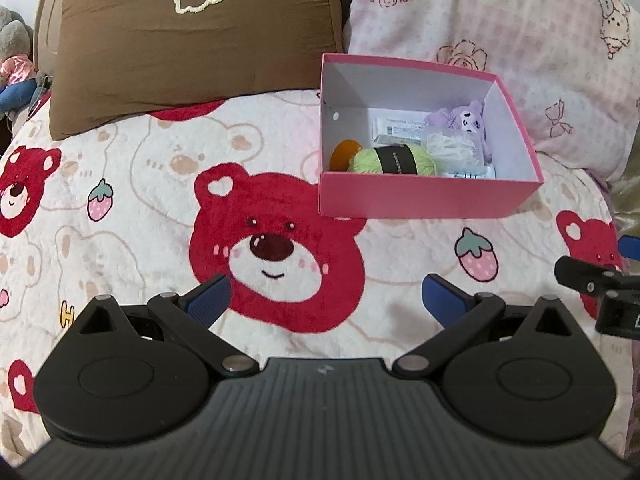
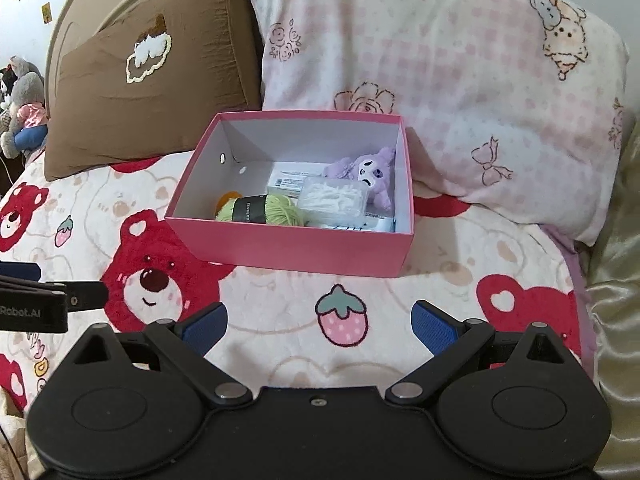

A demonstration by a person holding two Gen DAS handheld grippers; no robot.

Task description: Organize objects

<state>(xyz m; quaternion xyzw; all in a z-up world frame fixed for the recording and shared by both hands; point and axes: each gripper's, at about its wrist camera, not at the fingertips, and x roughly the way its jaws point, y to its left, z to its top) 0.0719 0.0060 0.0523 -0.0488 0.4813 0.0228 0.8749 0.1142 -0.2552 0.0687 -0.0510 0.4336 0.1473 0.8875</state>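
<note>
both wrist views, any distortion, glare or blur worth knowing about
Left wrist view: fisheye bends the edges, dark vignette in the bottom corners, pink box sharp. Right wrist view: same bowing, satin cloth at the right shows sheen, box contents clear.

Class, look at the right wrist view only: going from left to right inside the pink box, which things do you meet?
Round orange object → green yarn ball with a black paper band → clear plastic case of white picks → purple plush toy.
</note>
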